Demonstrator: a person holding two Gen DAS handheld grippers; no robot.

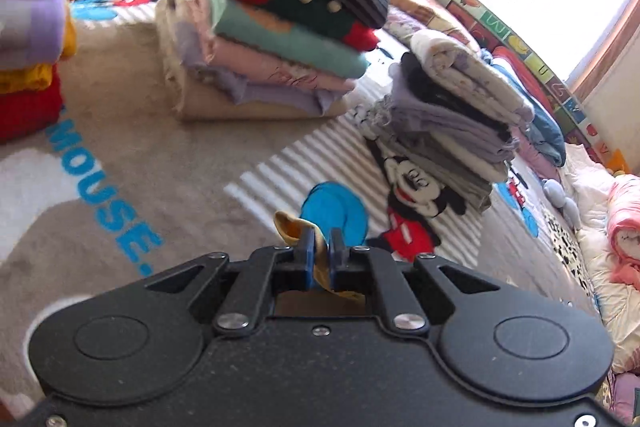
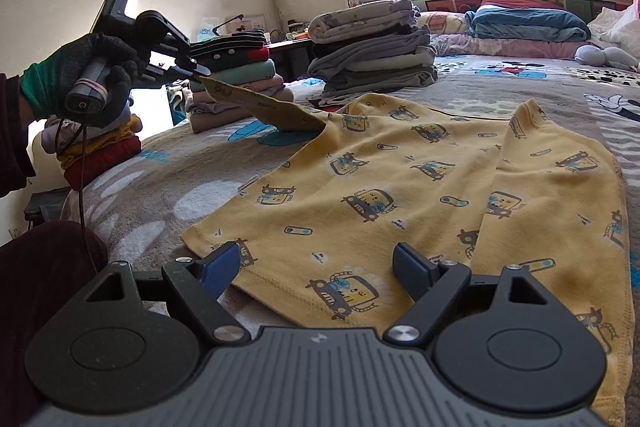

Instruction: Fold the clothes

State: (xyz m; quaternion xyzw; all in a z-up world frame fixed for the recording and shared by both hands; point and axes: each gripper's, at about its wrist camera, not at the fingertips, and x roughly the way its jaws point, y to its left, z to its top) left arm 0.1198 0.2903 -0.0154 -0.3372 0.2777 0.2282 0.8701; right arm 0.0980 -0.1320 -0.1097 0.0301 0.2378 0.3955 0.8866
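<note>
A yellow garment printed with small cars [image 2: 400,187] lies spread on the bed. My left gripper [image 1: 320,251] is shut on a strip of its yellow cloth [image 1: 294,225]. The right wrist view shows that left gripper [image 2: 196,71] in a gloved hand [image 2: 96,67], lifting one corner of the garment off the bed at the left. My right gripper [image 2: 316,267] stands open low over the garment's near hem, its blue pads [image 2: 220,263] on either side of the cloth without pressing it.
Folded stacks stand on the cartoon-mouse blanket [image 1: 120,147]: a tall colourful one [image 1: 280,39], a grey and lilac one [image 1: 452,131] and a red and yellow one [image 1: 28,79] at the left. Pillows and bedding [image 2: 528,23] lie along the headboard under the window.
</note>
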